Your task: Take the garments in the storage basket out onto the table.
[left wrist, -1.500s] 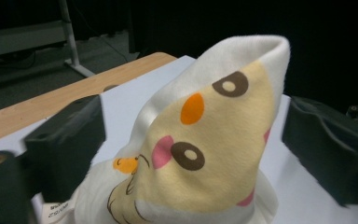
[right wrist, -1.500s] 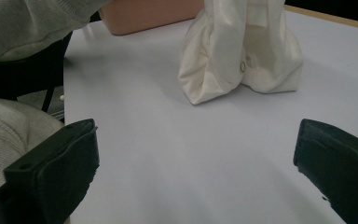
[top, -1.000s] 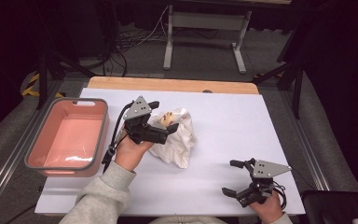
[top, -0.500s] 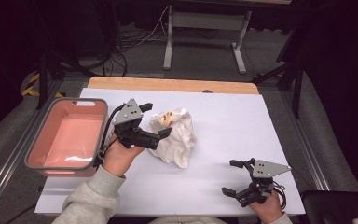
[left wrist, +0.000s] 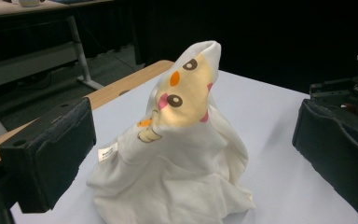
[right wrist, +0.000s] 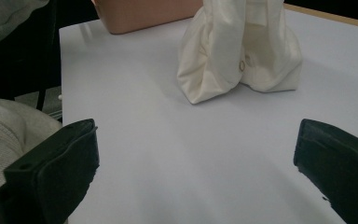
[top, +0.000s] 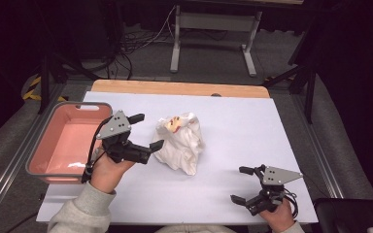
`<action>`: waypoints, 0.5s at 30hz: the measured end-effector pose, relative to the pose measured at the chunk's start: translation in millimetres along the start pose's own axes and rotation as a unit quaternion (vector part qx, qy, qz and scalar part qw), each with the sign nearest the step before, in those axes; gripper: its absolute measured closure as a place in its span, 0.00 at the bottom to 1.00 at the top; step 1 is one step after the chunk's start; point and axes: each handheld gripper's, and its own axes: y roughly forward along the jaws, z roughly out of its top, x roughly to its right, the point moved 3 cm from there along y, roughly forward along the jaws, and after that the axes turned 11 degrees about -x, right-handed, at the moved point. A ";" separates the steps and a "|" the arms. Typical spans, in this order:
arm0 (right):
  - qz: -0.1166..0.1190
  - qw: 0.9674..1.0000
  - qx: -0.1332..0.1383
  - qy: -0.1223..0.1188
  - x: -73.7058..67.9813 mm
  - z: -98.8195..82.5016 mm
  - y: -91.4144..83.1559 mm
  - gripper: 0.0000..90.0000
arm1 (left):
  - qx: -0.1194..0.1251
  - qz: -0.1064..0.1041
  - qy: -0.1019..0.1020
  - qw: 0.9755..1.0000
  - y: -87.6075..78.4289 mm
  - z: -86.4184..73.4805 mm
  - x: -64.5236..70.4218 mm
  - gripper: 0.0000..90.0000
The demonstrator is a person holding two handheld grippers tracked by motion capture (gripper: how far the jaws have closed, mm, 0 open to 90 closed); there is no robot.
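- The white cloth sits bunched in a peaked heap at the centre of the high view, on the white table top; a yellow cartoon face is printed near its peak, seen at the upper middle of the left gripper view.
- Judging from how things lie, the work looks barely begun: the cloth is not gripped, not spread or folded, and not in the pink tub at the left of the high view, which holds nothing that I can see.
- The left gripper hangs just left of the heap, jaws spread wide. In its own view the two black jaws stand at the left and right edges with the cloth between and beyond them, not pinched.
- The lower jaw tip in the high view lies right at the cloth's left edge; whether it touches I cannot tell.
- The right gripper rests at the lower right of the high view, jaws parted, holding nothing, well apart from the cloth.
- What is left: closing on the cloth and everything after.
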 end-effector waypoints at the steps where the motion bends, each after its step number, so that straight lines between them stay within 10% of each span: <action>1: 0.000 1.000 0.000 0.000 -0.1 0.1 0.0 0.00 | -0.001 0.000 0.000 1.000 -1.7 -2.5 0.0 0.00; 15: 0.000 1.000 -0.002 0.001 -0.1 0.0 0.5 0.00 | -0.007 -0.007 -0.005 1.000 -11.9 -46.3 0.7 0.00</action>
